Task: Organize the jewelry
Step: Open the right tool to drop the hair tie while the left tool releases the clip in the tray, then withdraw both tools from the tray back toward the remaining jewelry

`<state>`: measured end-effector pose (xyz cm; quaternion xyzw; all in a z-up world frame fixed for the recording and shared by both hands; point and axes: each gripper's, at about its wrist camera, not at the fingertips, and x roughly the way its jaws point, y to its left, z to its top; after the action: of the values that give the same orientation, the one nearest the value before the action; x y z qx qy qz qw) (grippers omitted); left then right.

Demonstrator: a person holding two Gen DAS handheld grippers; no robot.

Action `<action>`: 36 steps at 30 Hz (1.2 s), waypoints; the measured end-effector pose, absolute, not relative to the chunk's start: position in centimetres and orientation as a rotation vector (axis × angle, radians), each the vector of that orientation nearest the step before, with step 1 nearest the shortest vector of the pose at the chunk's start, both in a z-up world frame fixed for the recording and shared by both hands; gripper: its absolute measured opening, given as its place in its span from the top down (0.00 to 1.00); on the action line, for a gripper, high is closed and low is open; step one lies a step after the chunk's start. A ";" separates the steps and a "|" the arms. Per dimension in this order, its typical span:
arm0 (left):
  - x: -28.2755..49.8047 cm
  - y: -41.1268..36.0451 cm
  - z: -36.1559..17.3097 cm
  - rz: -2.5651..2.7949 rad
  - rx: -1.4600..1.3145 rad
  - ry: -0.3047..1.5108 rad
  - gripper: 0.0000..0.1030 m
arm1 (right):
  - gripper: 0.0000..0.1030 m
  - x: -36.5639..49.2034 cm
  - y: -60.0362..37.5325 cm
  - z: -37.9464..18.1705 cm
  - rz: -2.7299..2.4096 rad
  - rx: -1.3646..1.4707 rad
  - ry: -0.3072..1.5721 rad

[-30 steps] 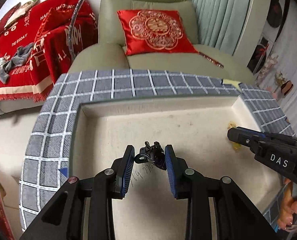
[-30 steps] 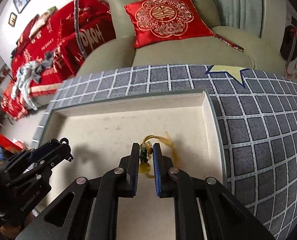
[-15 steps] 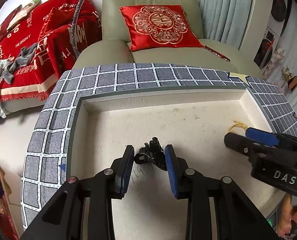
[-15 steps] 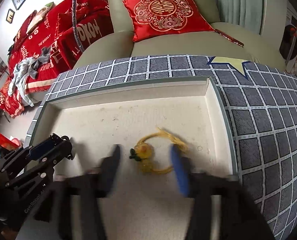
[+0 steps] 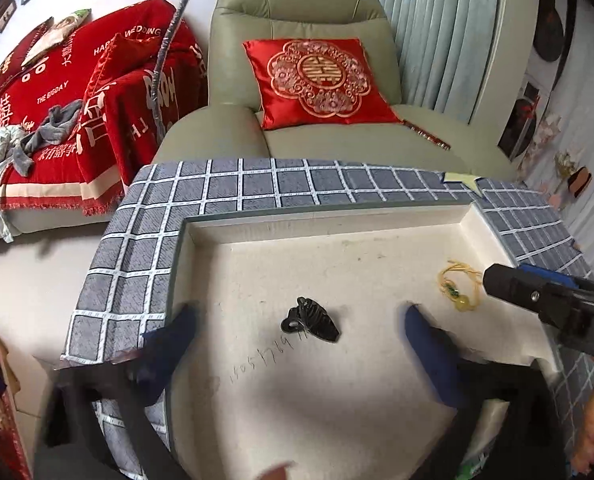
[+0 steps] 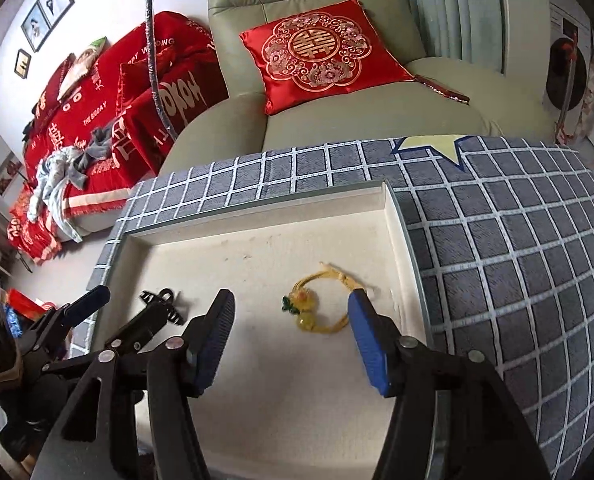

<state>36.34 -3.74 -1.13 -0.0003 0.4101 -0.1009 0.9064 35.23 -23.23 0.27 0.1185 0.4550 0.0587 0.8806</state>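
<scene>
**Both pieces let go in the tray**

My left tongs (image 5: pixel 297 344) have just sprung wide and hold nothing; the black hair clip (image 5: pixel 311 322) lies loose on the tray floor between the spread fingers, touching neither, in the lower middle of the left view. My right tongs (image 6: pixel 291 320) have also just been opening. The yellow cord bracelet (image 6: pixel 317 304) with its green bead sits on the floor between their blue pads (image 6: pixel 371 344); the cord's right edge runs close to the right pad, and I cannot tell whether it brushes it, but nothing is pinched.

Both pieces rest flat in the shallow cream tray (image 6: pixel 393 232), which sits on the tabletop under a grey checked cloth (image 6: pixel 517 280). The clip is toward the left of the tray, the bracelet near its right wall, well apart from each other. I judge that spacing deliberate: each piece gets its own spot, so the cord won't tangle in the clip's teeth.

The placing looks done for these two. Next I'd lift both tongs straight away, keeping the right pad clear of the cord.
</scene>
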 end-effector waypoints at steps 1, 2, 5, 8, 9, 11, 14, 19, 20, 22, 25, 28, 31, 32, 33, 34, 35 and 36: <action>35.9 -3.6 -0.8 -0.213 -0.003 0.843 0.00 | 0.22 34.9 -23.2 0.4 0.123 0.250 0.947; 35.4 -3.4 -0.5 -0.216 -0.004 0.841 0.00 | 0.20 34.5 -23.3 0.7 0.126 0.256 0.942; 33.9 -2.6 0.6 -0.247 -0.015 0.834 0.00 | 0.16 33.2 -23.4 1.5 0.131 0.274 0.928; 32.1 -1.9 1.5 -0.254 0.005 0.832 0.00 | 0.11 31.7 -23.5 2.3 0.142 0.287 0.911; 31.5 -1.6 1.7 -0.258 0.009 0.828 0.00 | 0.03 31.1 -23.5 2.7 0.143 0.286 0.900; 29.9 -0.8 2.1 -0.262 0.018 0.821 0.00 | 0.00 29.9 -23.4 3.5 0.144 0.284 0.868; 27.6 0.4 2.2 -0.239 0.022 0.813 0.00 | 0.00 28.2 -23.0 4.2 0.160 0.285 0.861; 24.6 2.3 1.2 -0.235 0.010 0.846 0.00 | 0.00 25.5 -22.4 4.7 0.157 0.261 0.907; 24.2 2.6 0.8 -0.248 0.004 0.859 0.00 | 0.00 24.9 -22.4 4.8 0.162 0.268 0.909; 23.3 3.0 0.1 -0.265 -0.006 0.886 0.00 | 0.00 23.6 -22.3 4.9 0.169 0.273 0.913; 21.7 3.2 -1.3 -0.268 -0.007 0.917 0.00 | 0.00 21.5 -22.1 4.4 0.166 0.252 0.933; 20.6 3.1 -2.2 -0.278 -0.014 0.945 0.00 | 0.00 19.5 -21.8 3.4 0.165 0.235 0.969; 19.1 2.7 -2.8 -0.299 -0.022 0.964 0.00 | 0.00 17.5 -22.0 2.1 0.147 0.228 1.009; 18.8 2.5 -2.9 -0.306 -0.021 0.967 0.00 | 0.00 17.1 -22.1 1.9 0.144 0.227 1.018; 18.3 2.3 -3.0 -0.317 -0.020 0.971 0.00 | 0.00 16.4 -22.2 1.5 0.140 0.224 1.027; 17.8 2.0 -3.1 -0.328 -0.017 0.975 0.00 | 0.00 15.7 -22.3 1.1 0.135 0.219 1.034; 17.5 1.7 -3.1 -0.339 -0.013 0.977 0.00 | 0.00 15.1 -22.4 0.7 0.127 0.211 1.044; 17.1 1.4 -3.2 -0.352 -0.004 0.980 0.00 | 0.00 14.3 -22.5 0.4 0.120 0.202 1.050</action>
<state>17.11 1.35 -3.21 -0.0020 0.4680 -0.1680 0.8676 14.32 -22.50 0.37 0.0963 0.5002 0.0572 0.8586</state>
